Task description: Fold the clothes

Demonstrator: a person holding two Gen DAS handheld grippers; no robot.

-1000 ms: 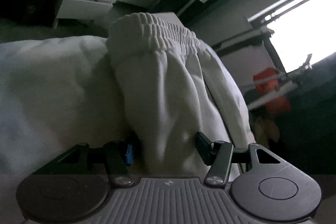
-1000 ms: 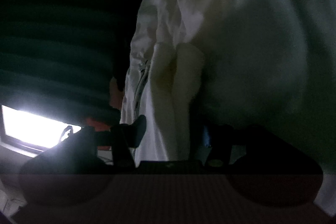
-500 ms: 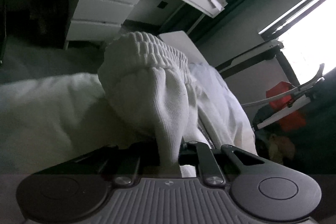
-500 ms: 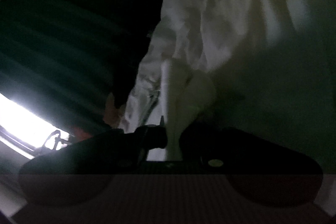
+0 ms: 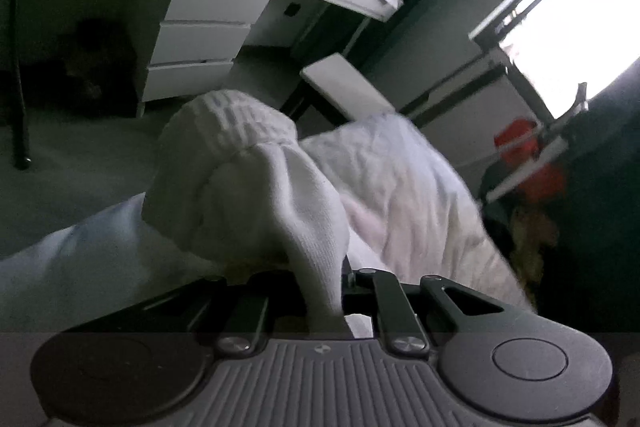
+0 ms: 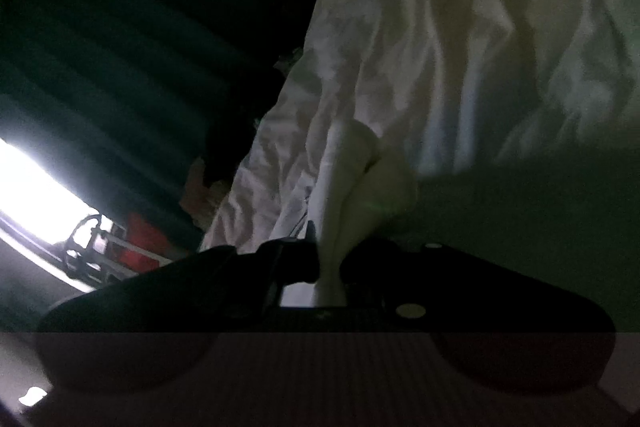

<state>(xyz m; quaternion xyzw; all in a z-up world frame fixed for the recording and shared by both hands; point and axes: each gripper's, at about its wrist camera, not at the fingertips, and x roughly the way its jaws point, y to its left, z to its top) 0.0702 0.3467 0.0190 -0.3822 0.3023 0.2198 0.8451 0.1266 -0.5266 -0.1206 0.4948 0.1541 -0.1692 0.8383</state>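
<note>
Both clamped on garment: left gripper near waistband, right gripper on fold. Lift evenly, keep taut.

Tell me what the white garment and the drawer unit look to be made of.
White garment: soft knit, probably cotton fleece; fine knit texture, ribbed elastic band, bunches where the left gripper pinches it. The right gripper pinches pale cloth too. Drawer unit: smooth matte white panels, likely painted or laminated board; flat fronts, crisp seams.
</note>
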